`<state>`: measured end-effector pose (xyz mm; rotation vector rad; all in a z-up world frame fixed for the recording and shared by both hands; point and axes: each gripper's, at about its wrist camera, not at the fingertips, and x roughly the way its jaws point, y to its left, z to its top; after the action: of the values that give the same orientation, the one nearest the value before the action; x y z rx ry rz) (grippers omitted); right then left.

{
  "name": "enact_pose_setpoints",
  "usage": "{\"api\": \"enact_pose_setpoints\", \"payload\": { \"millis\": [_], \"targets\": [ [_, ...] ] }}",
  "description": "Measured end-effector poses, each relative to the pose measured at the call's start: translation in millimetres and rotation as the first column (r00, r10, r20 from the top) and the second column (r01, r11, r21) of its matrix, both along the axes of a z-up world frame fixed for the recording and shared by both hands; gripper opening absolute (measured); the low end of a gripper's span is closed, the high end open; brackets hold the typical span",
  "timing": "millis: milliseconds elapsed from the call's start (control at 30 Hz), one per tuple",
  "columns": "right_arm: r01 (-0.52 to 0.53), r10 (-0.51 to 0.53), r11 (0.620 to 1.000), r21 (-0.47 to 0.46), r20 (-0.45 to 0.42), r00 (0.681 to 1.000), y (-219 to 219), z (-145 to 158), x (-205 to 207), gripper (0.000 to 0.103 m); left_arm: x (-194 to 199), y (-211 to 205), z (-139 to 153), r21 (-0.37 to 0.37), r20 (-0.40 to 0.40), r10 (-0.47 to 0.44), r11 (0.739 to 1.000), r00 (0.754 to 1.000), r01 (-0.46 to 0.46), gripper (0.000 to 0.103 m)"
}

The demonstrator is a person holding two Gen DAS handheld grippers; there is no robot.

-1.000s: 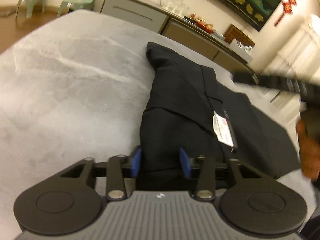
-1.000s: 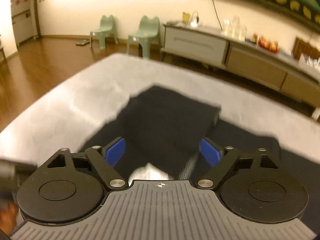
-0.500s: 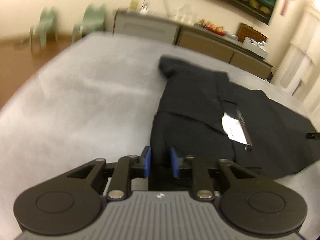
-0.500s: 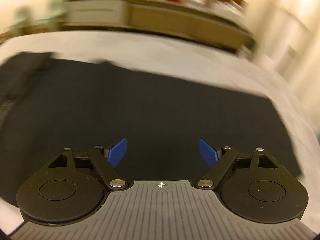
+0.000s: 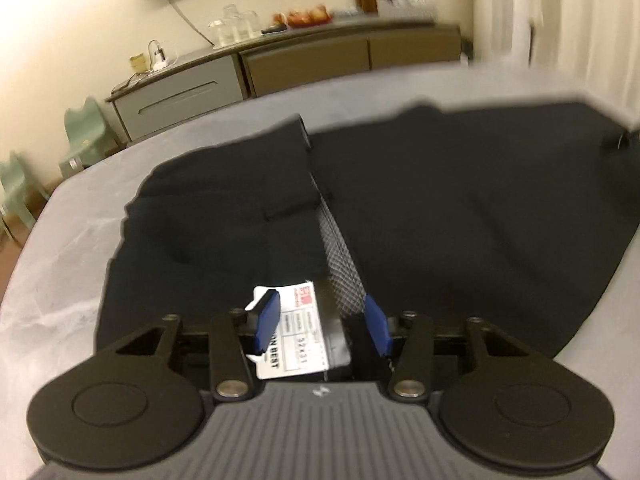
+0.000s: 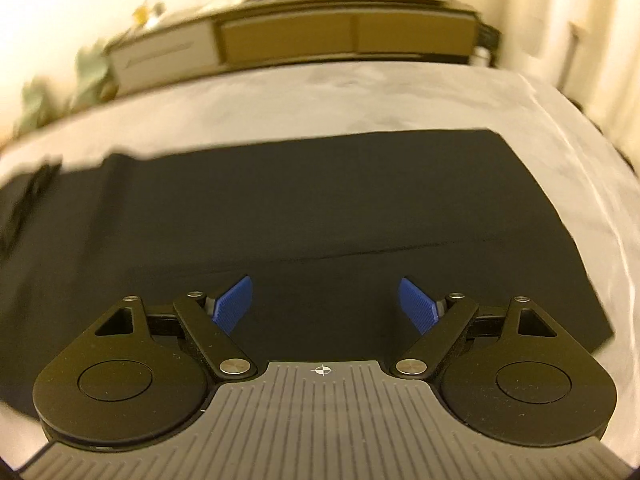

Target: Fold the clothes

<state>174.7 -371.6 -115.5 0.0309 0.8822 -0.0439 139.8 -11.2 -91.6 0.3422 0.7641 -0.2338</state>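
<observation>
Black trousers lie on a grey bed, the waist part folded over with a white paper tag and mesh lining showing. My left gripper is open over the waist end, its blue pads either side of the tag. In the right wrist view the trouser legs lie flat across the bed. My right gripper is wide open and empty just above the near part of the legs.
A long sideboard with glassware and fruit stands by the far wall. Two green child chairs stand at the left. Curtains hang at the right. Bare grey bed lies left of and beyond the trousers.
My left gripper was nearly shut on the trouser edge; it has opened and swung right, now over the tag. My right gripper stays open over the legs.
</observation>
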Motion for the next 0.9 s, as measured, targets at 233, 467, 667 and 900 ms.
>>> {"api": "enact_pose_setpoints", "payload": {
  "millis": [233, 467, 667, 900],
  "targets": [
    [-0.055, 0.055, 0.998, -0.019, -0.006, 0.998, -12, -9, -6, 0.091, 30, 2, -3, -0.008, 0.005, 0.192, 0.981, 0.981, -0.192, 0.041],
    [-0.068, 0.068, 0.997, -0.029, -0.017, 0.998, -9, -7, -12, 0.091, 38, -22, 7, 0.065, 0.050, 0.154, 0.985, 0.987, -0.157, 0.037],
    [-0.070, 0.070, 0.997, -0.028, -0.019, 0.997, -7, -7, -14, 0.094, 52, -37, 23, 0.074, 0.082, 0.059, 0.995, 0.995, -0.065, 0.049],
    [-0.087, 0.087, 0.996, -0.031, -0.016, 0.996, 0, -9, -16, 0.096, 105, -38, -8, 0.211, 0.025, 0.049, 0.976, 0.999, -0.053, 0.044]
  ]
}}
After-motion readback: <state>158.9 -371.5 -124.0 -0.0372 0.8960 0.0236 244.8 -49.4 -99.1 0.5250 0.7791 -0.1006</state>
